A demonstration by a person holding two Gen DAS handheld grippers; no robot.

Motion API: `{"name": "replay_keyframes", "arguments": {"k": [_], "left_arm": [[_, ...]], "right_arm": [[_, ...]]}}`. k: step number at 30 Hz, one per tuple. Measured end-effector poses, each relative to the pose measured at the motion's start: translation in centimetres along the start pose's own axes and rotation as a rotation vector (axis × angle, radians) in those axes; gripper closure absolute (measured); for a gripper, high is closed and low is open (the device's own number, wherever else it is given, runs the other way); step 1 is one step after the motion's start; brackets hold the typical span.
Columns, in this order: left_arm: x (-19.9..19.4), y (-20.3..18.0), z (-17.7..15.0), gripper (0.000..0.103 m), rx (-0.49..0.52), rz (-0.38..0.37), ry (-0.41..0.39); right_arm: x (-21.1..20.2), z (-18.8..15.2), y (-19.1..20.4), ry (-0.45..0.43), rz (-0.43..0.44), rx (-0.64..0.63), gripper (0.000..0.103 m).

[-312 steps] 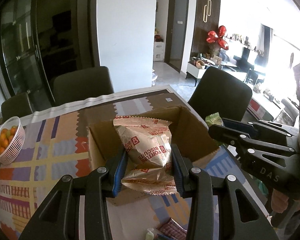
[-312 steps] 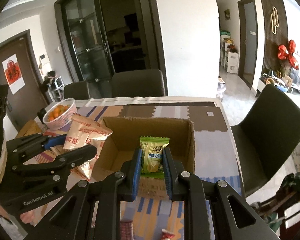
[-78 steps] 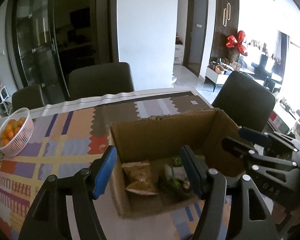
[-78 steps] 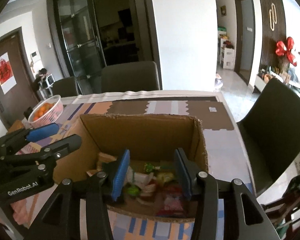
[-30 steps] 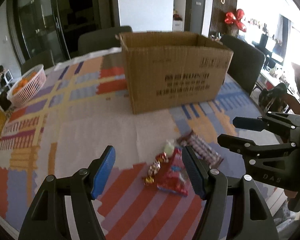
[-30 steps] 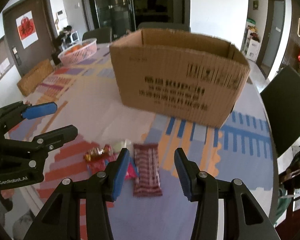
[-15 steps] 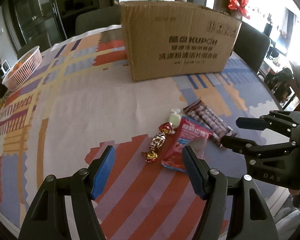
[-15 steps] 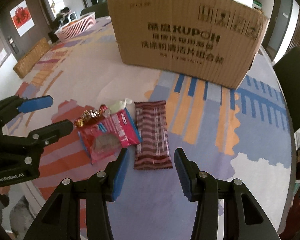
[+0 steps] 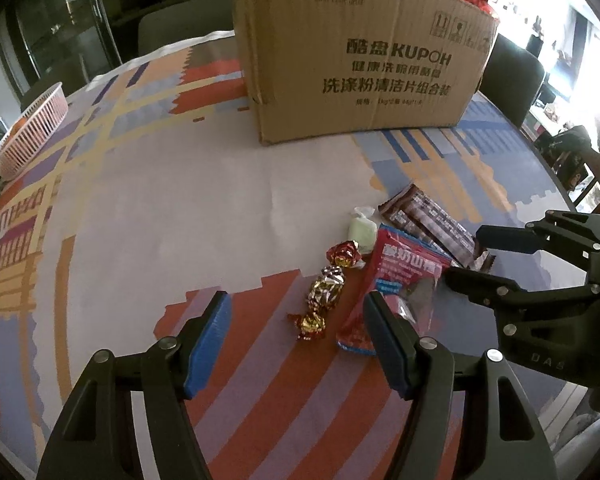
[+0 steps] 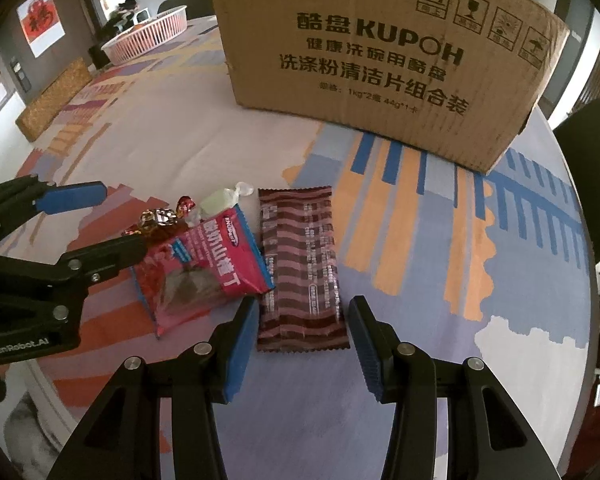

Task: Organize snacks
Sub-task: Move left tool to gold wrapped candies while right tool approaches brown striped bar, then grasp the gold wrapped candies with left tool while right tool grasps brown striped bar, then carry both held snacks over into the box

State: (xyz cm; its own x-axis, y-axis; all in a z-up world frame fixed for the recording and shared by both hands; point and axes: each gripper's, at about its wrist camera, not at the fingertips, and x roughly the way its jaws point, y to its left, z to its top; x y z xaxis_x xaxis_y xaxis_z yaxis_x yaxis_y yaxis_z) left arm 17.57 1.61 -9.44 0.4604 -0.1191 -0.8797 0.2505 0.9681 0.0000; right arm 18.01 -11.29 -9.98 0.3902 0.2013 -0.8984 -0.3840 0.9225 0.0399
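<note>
Two empty claws, left claw [image 9: 296,344] and right claw [image 10: 300,336], agape over remaining snacks; next: straddling striped brown bar [image 10: 300,264] at twelve o'clock, pinching.

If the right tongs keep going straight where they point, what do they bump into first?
Most likely the brown striped snack bar. The right tongs are open and tilted down, with the bar's near end lying between the fingers. How close they are is hard to judge.
</note>
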Motion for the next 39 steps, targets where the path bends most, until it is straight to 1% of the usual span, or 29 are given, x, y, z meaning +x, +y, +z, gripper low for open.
{"name": "replay_keyframes", "arguments": {"k": [3,5,8,10,11,15,18,20,25,27,30,35,39], "left_arm": [[0.5,0.2,0.3,0.038,-0.007,-0.009,0.004],[0.8,0.2,0.5,0.043,-0.011,-0.013,0.006],[1.1,0.4,0.7,0.045,-0.019,-0.018,0.01],[1.5,0.6,0.9,0.048,-0.034,-0.035,0.018],[1.6,0.6,1.1,0.05,-0.04,-0.042,0.024],[2.3,0.6,1.2,0.055,-0.064,-0.068,0.04],[2.3,0.6,1.2,0.059,-0.074,-0.07,0.035],[2.3,0.7,1.2,0.068,-0.079,-0.076,0.034],[2.2,0.5,1.0,0.083,-0.075,-0.083,0.035],[2.1,0.4,1.0,0.084,-0.078,-0.082,0.034],[1.8,0.4,0.9,0.085,-0.094,-0.084,0.026],[0.7,0.2,0.9,0.085,-0.112,-0.084,0.0],[-0.6,0.2,1.2,0.085,-0.13,-0.091,-0.036]], "right_arm": [[0.1,0.3,-0.1,-0.005,-0.011,-0.004,0.055],[0.3,0.6,-0.2,-0.01,-0.016,0.002,0.055],[0.6,1.0,-0.5,-0.013,-0.027,0.009,0.055],[0.7,1.2,-0.8,-0.015,-0.033,0.012,0.055],[0.8,1.4,-0.9,-0.016,-0.033,0.012,0.055],[1.1,2.0,-1.2,-0.015,-0.024,0.015,0.055],[1.3,2.6,-1.4,-0.016,-0.023,0.015,0.055],[1.5,2.9,-1.3,-0.019,-0.033,0.005,0.055],[1.9,3.4,-1.0,-0.03,-0.036,0.004,0.056],[1.9,3.4,-0.8,-0.036,-0.037,0.002,0.06],[1.9,3.3,-0.8,-0.043,-0.037,0.012,0.065],[1.0,2.9,-1.5,-0.062,-0.029,0.038,0.065],[-0.2,2.6,-1.9,-0.091,-0.024,0.05,0.065]]}}
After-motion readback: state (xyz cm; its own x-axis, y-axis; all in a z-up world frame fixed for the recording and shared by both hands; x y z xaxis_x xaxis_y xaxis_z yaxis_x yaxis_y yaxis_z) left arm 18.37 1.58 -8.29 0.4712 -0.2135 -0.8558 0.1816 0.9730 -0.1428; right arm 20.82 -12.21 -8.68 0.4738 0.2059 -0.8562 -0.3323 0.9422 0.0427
